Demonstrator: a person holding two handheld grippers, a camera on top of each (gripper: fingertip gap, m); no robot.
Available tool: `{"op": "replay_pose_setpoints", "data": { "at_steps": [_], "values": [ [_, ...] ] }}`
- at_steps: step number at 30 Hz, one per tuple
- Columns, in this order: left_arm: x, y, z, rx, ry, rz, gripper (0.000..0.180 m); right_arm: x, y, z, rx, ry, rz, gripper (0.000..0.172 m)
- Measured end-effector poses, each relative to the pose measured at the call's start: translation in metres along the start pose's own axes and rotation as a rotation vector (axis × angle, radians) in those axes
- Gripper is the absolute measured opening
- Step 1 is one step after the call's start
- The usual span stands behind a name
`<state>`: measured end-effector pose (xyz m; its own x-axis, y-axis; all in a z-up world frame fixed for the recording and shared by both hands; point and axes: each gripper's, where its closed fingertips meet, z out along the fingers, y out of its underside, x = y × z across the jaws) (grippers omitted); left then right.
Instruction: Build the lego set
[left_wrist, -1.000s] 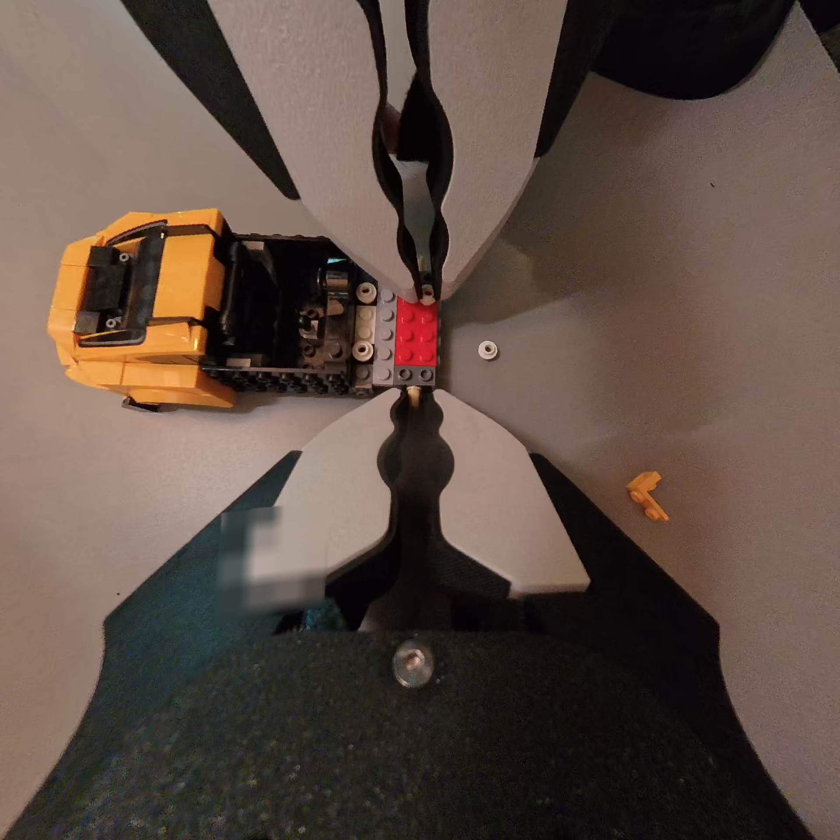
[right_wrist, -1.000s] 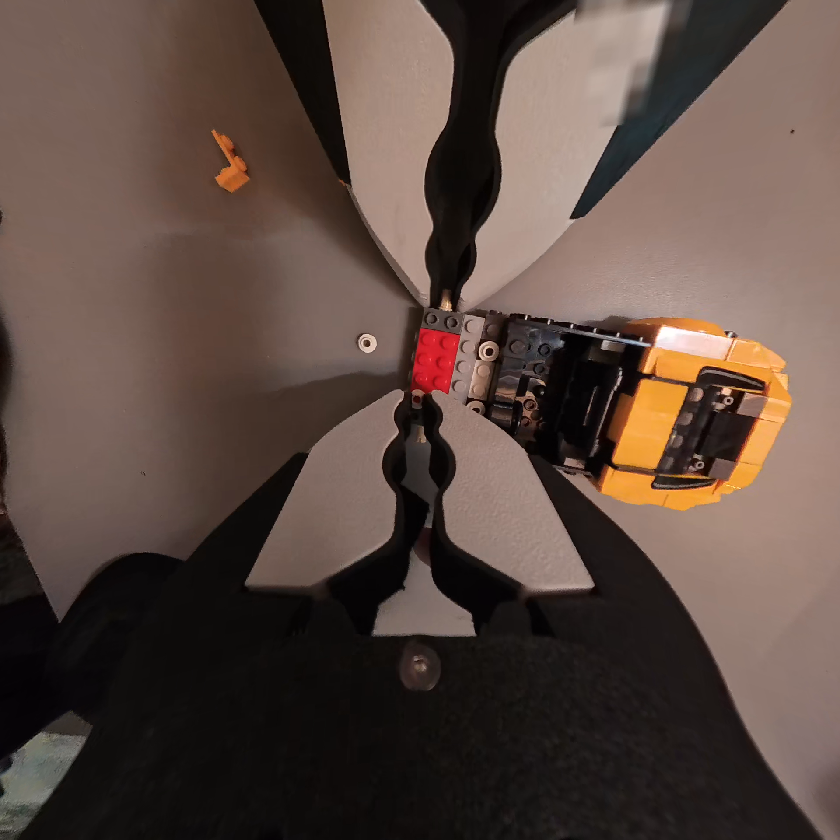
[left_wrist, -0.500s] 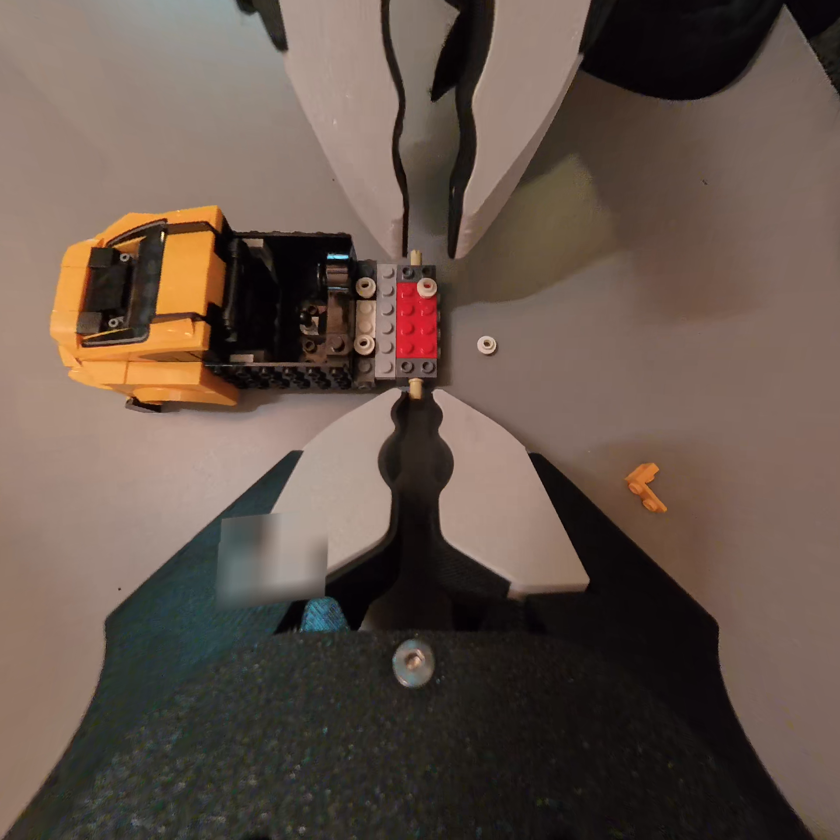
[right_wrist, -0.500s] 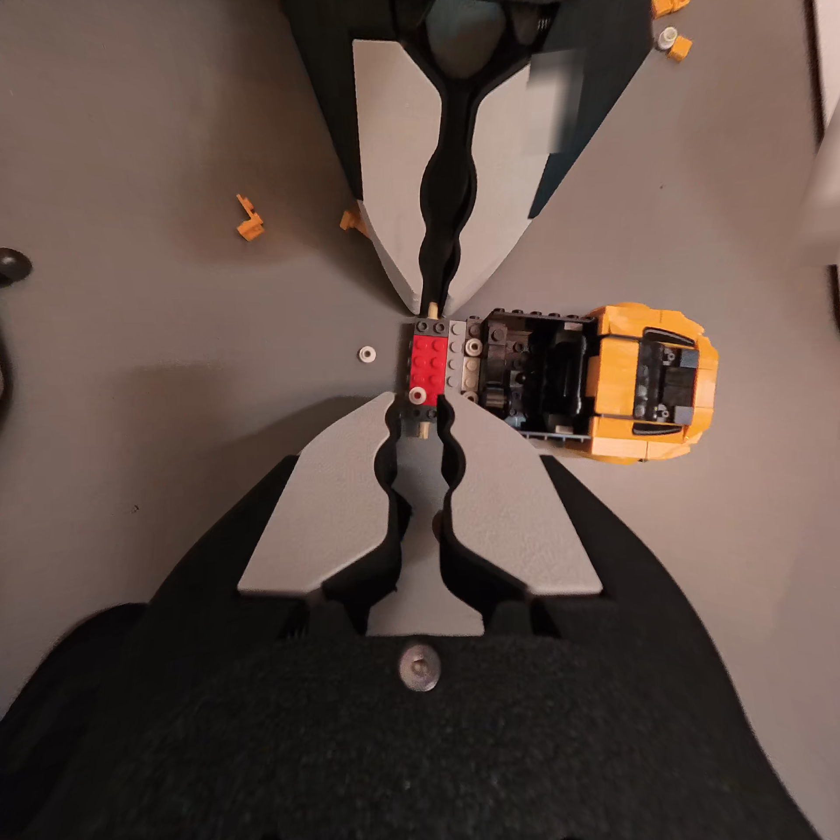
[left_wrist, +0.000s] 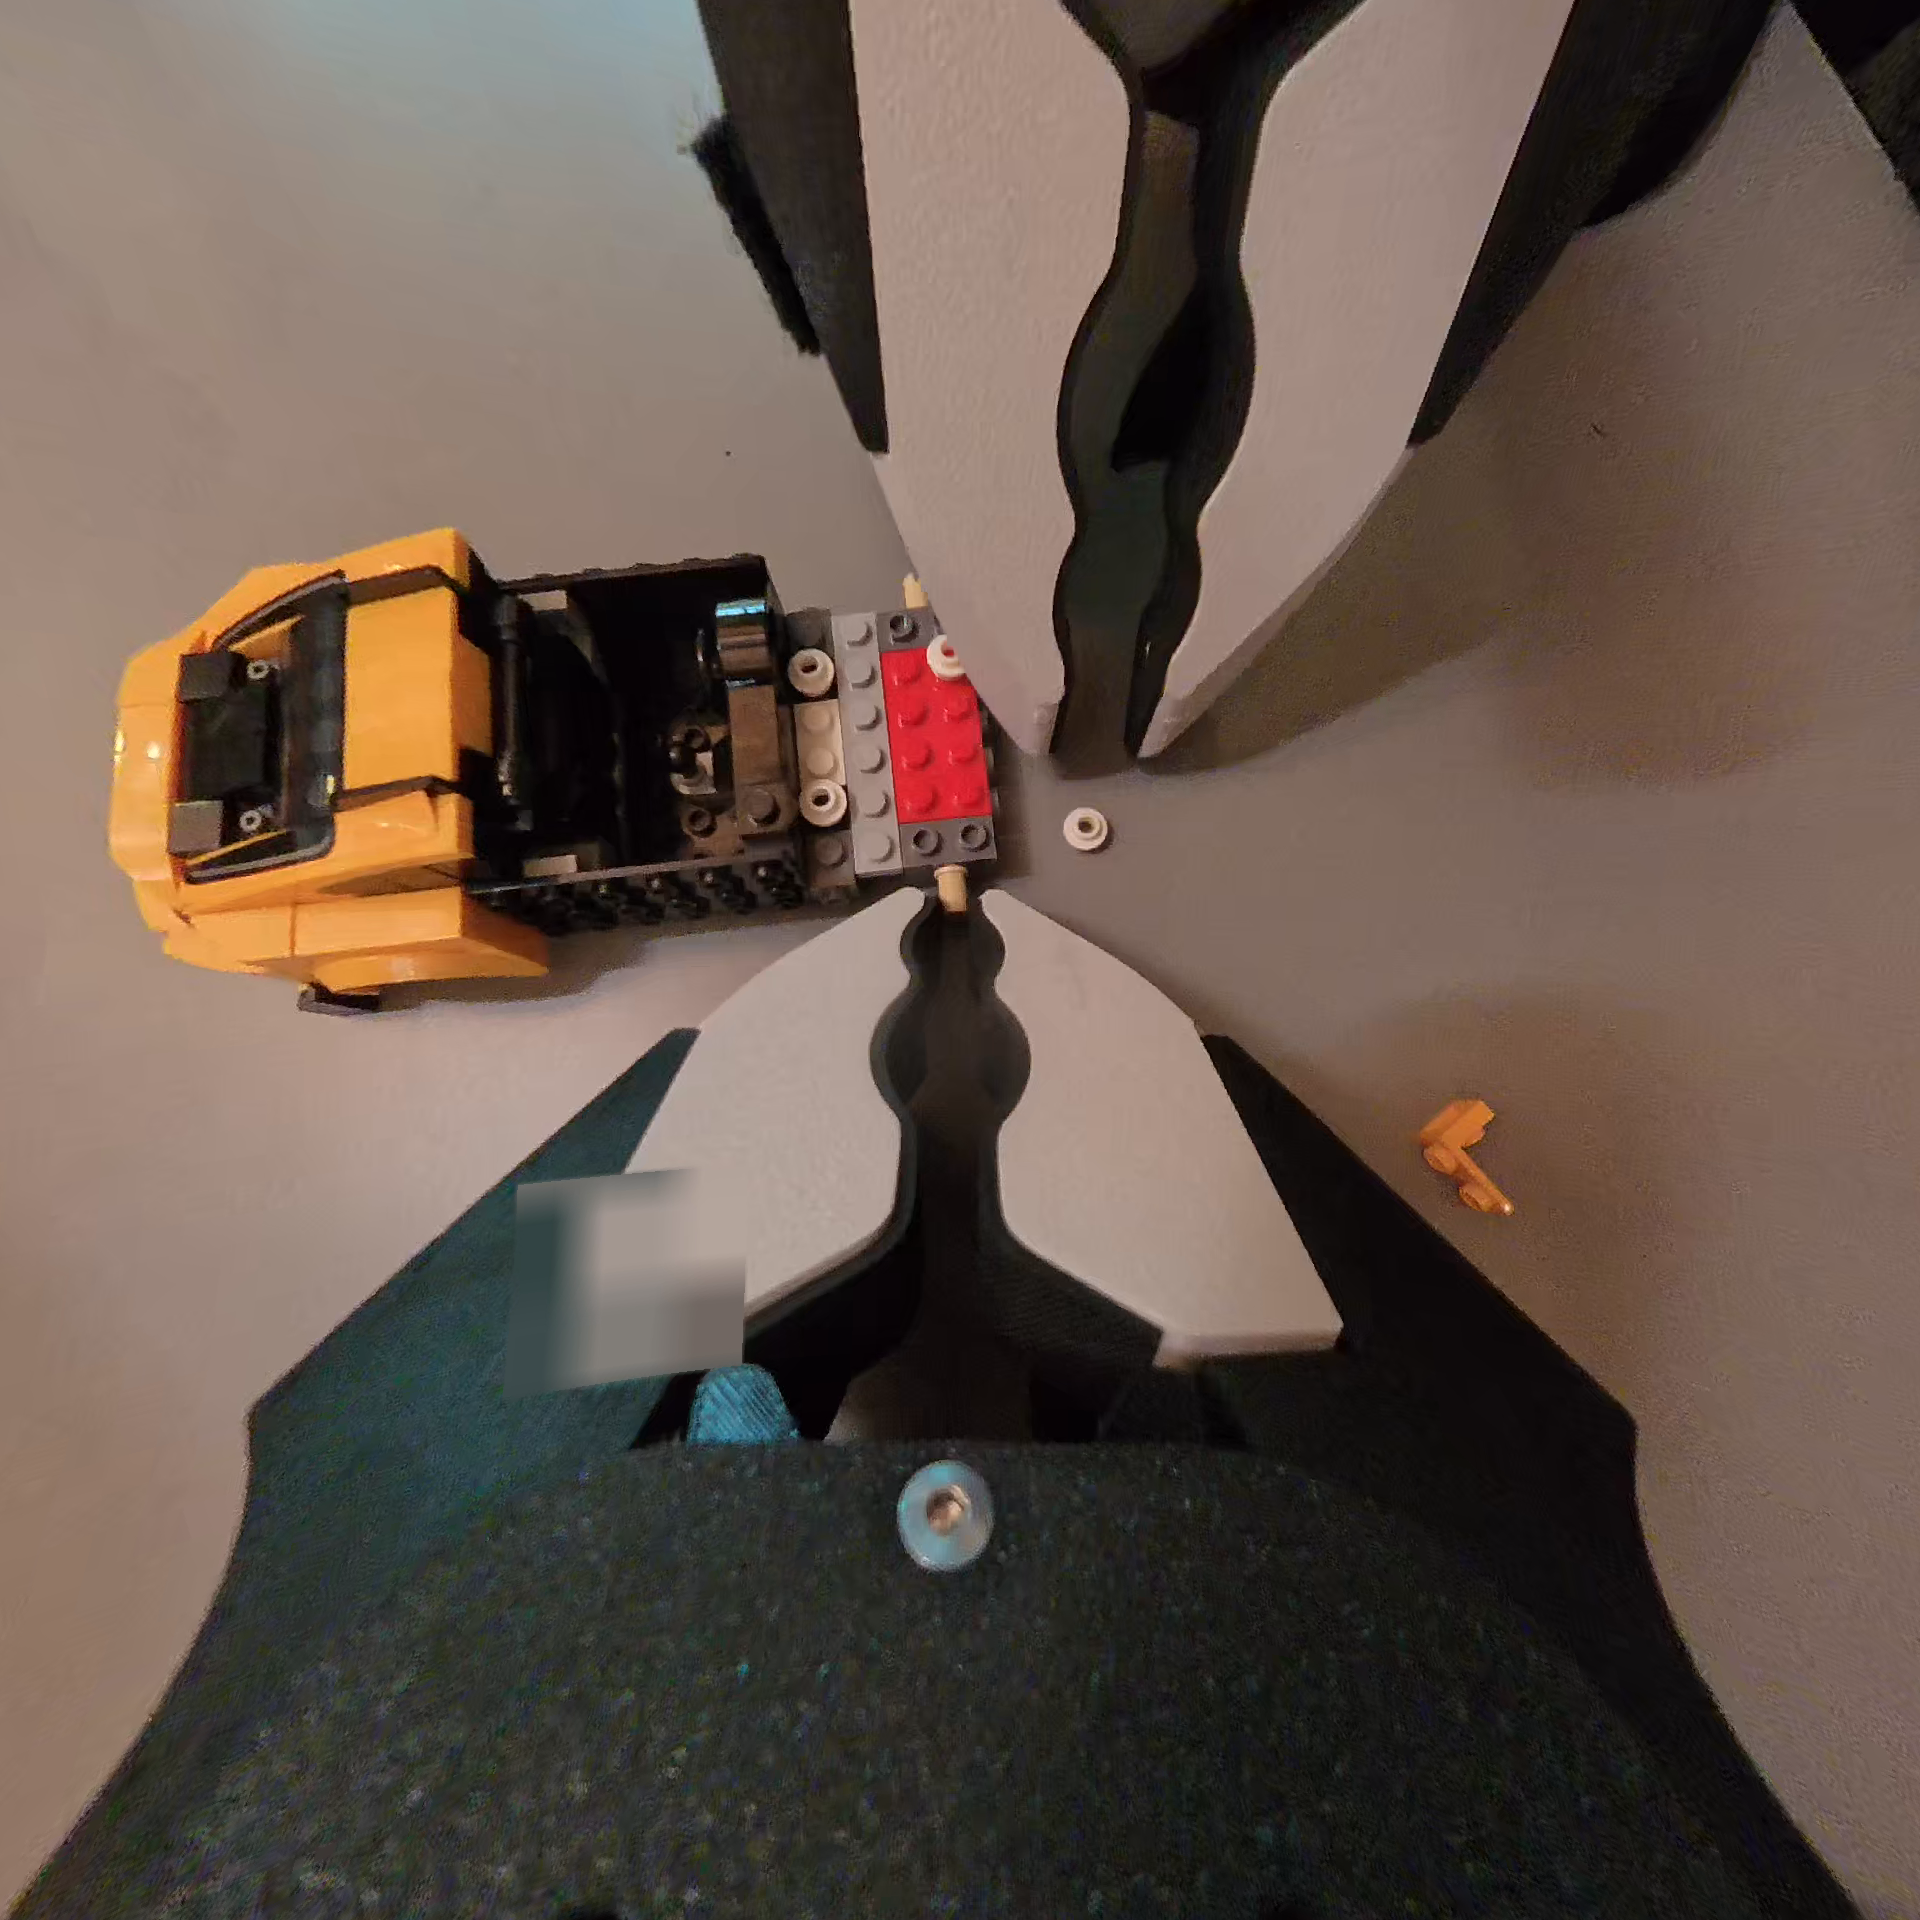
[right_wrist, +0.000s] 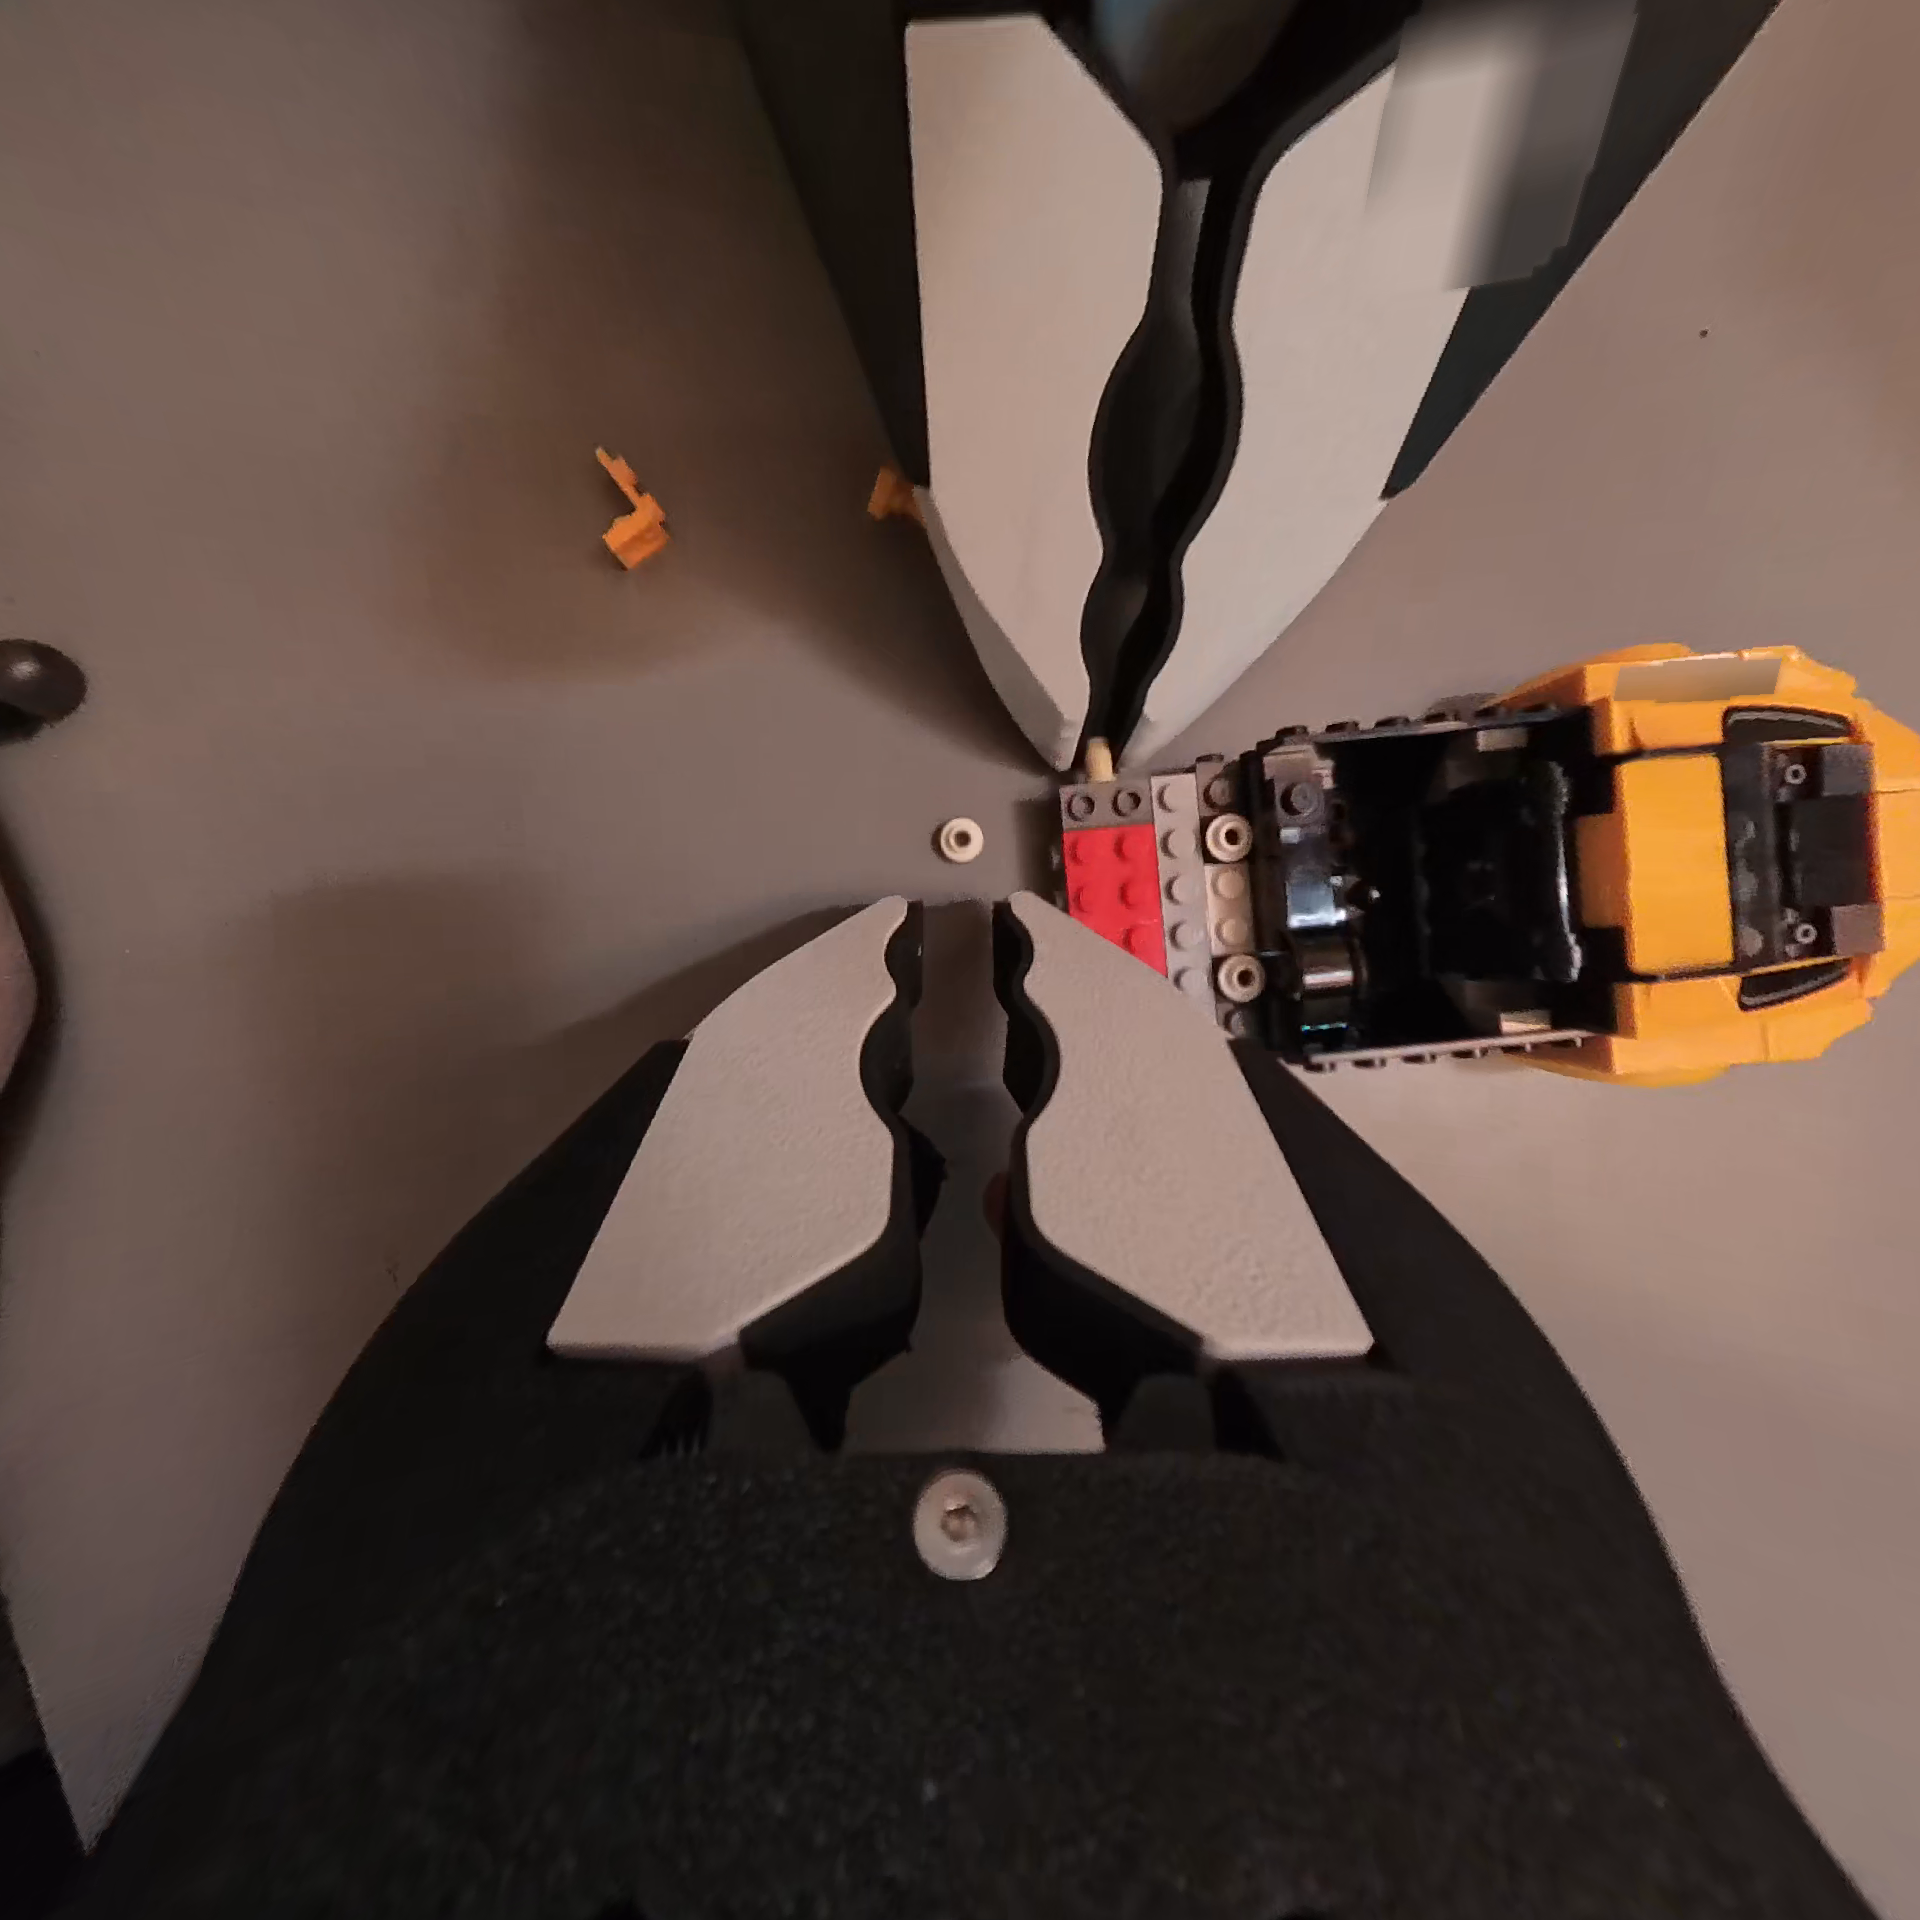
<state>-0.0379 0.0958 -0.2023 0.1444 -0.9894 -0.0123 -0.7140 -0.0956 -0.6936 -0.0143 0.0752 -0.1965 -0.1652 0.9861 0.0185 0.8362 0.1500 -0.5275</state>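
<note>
A yellow and black toy brick car (left_wrist: 312, 748) lies on the grey table, with a red plate (left_wrist: 940, 748) at its rear. A tan peg (left_wrist: 951, 888) sticks out of the rear side. My left gripper (left_wrist: 951, 909) is shut on that peg; the right wrist view shows the same grip (right_wrist: 1107, 732) on the peg (right_wrist: 1098, 756). A small white round piece (left_wrist: 945, 652) sits on the red plate's far corner. My right gripper (right_wrist: 956, 914) is open and empty over bare table just behind the car (right_wrist: 1683, 862), near a loose white round piece (right_wrist: 959, 840). It shows in the left wrist view too (left_wrist: 1096, 743).
The loose white round piece (left_wrist: 1086, 829) lies right behind the car. An orange bracket piece (left_wrist: 1465, 1153) lies farther off, also seen in the right wrist view (right_wrist: 629, 514) with a second orange bit (right_wrist: 888, 494). A dark round object (right_wrist: 31, 681) sits at the left edge. My left and right fingertips are right by each other.
My right gripper opened at the car's far rear corner, left the white round piece on the red plate, and moved off behind the car. My left gripper stayed on the tan peg; the car turned slightly.
</note>
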Motion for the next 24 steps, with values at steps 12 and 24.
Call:
{"op": "replay_pose_setpoints", "data": {
  "at_steps": [12, 24],
  "values": [
    [0.001, 0.004, -0.004, -0.014, 0.023, -0.007, 0.006, 0.001, -0.009, 0.012, -0.011, -0.011, 0.052, 0.008],
    [0.006, -0.001, 0.001, 0.003, 0.036, 0.009, 0.000, 0.015, -0.013, -0.012, 0.048, 0.018, 0.079, 0.006]
  ]
}}
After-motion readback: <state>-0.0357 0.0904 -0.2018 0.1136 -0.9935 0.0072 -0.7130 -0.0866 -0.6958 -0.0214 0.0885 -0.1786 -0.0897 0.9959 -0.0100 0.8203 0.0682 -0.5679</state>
